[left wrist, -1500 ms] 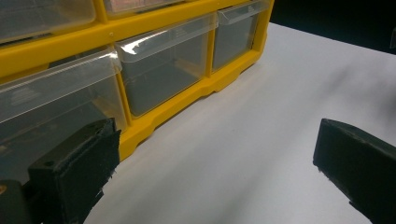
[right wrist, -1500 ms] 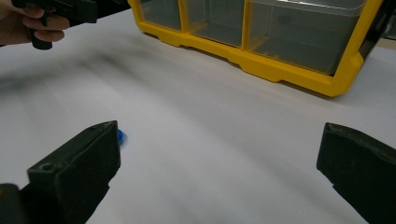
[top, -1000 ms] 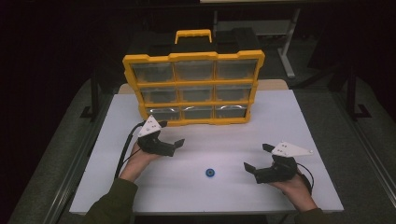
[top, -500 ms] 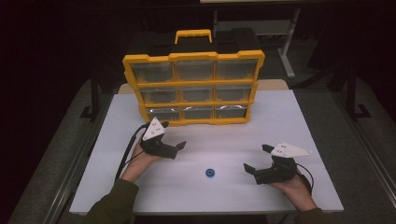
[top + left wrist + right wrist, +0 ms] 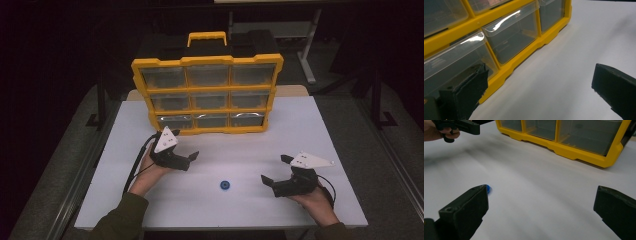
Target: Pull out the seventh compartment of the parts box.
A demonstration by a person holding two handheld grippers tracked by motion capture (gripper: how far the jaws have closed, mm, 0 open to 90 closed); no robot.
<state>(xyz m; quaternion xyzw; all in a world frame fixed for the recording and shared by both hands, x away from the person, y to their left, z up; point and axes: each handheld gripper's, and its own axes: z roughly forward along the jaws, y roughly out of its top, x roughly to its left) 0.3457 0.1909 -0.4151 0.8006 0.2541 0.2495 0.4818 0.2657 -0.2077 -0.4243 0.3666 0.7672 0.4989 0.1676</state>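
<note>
A yellow organizer [image 5: 207,95] with clear drawers stands upright at the back middle of the white table [image 5: 320,125]. My left gripper [image 5: 184,145] is open just in front of its bottom-left drawer, empty. Through that gripper's own view, the open left gripper [image 5: 539,92] faces the bottom row of clear drawers [image 5: 511,37]. A small blue round piece [image 5: 225,185] lies on the table between both hands. My right gripper [image 5: 275,169] is open and empty, to the right of the piece. In the right gripper view the blue piece [image 5: 488,188] peeks from behind the left jaw of the open right gripper [image 5: 540,212].
The organizer's yellow base [image 5: 574,152] runs across the back in the right gripper view, with the left gripper [image 5: 461,126] and a hand at the upper left. A black carry case [image 5: 210,42] sits behind the organizer. Dark floor surrounds the table.
My left gripper has shifted slightly right, toward the organizer's bottom row. The right gripper and the blue piece have not moved.
</note>
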